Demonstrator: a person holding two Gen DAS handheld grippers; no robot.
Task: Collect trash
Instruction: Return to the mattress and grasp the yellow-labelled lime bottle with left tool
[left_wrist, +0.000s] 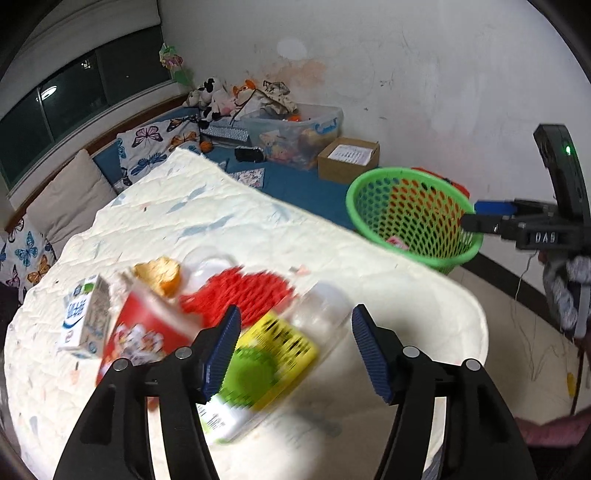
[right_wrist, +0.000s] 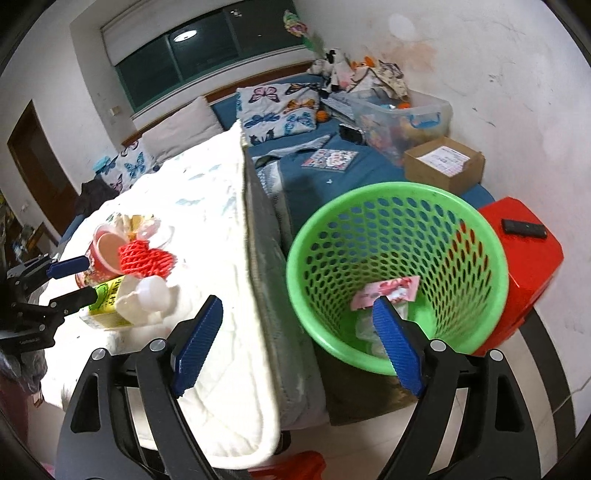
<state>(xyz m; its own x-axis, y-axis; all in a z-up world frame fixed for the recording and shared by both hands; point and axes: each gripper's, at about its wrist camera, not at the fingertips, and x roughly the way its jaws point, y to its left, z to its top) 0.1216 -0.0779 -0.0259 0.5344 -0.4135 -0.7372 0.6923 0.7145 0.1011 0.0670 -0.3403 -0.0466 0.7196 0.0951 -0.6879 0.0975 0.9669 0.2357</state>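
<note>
Where quilted mattress (right_wrist: 221, 236) ends, perforated green basket (right_wrist: 476, 258)

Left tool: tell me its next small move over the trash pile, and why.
Probably lower the left tool onto the yellow-labelled bottle and close on it. Its jaws stand open and empty right above that bottle, which lies nearest of the pile on the white quilt. The green basket stands beside the bed, and the right tool hangs open and empty.

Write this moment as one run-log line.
left gripper: open, above yellow carton | right gripper: open, empty | green basket: holds pink wrapper
</note>
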